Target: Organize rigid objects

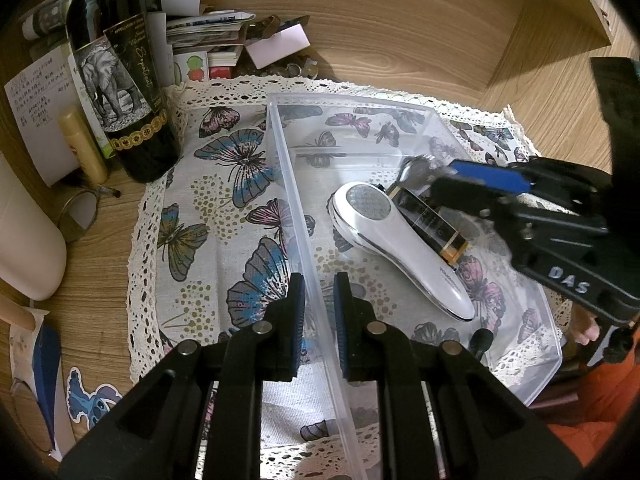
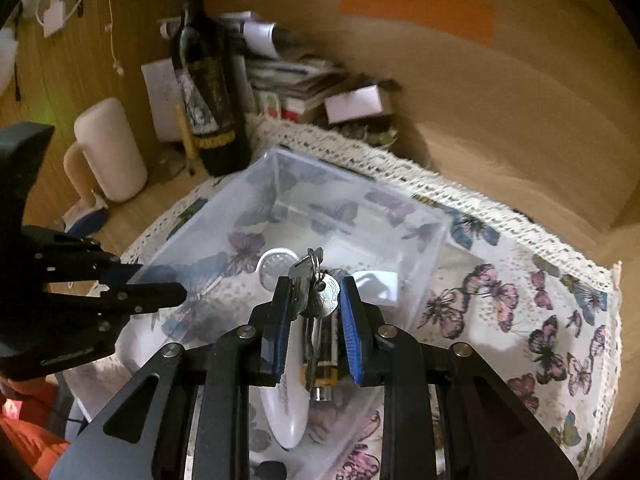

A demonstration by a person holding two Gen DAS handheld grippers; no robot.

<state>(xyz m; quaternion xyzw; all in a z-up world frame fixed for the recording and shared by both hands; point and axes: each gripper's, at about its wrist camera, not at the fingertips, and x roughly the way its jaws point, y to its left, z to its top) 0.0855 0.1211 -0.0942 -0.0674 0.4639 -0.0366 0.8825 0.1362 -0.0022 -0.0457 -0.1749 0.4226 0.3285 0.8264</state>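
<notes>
left hand-held gripper (image 1: 319, 316): I've got it pinched on the near left wall of the bin (image 1: 294, 200), one pad either side of the wall, jaws nearly together.
right hand-held gripper (image 2: 314, 312): pinching the keys (image 2: 316, 292); ring and key heads stick up past the pads, blades hang down between them.
keys, position: in the air over the bin's inside, above the white device (image 1: 400, 240) and the black bar (image 1: 430, 220). From the left wrist they show as a blurred silver clump (image 1: 418, 168) at the right tool's tip.
bin: clear plastic, rectangular, sits on the butterfly cloth (image 1: 208, 216) with lace edge.
bin contents: white device with round mesh head lies flat, handle toward me; black bar with gold end touches it on the right side.
cloth: spread on the wooden worktop (image 1: 92, 264).
bottle (image 1: 120, 80): dark wine bottle, elephant label, upright, off the cloth's far left corner.
clutter: stack of papers (image 1: 208, 32) behind the bottle; cream mug (image 2: 110, 148) left of it.
blur: right wrist view is smeared, so small detail is unreadable there.
</notes>
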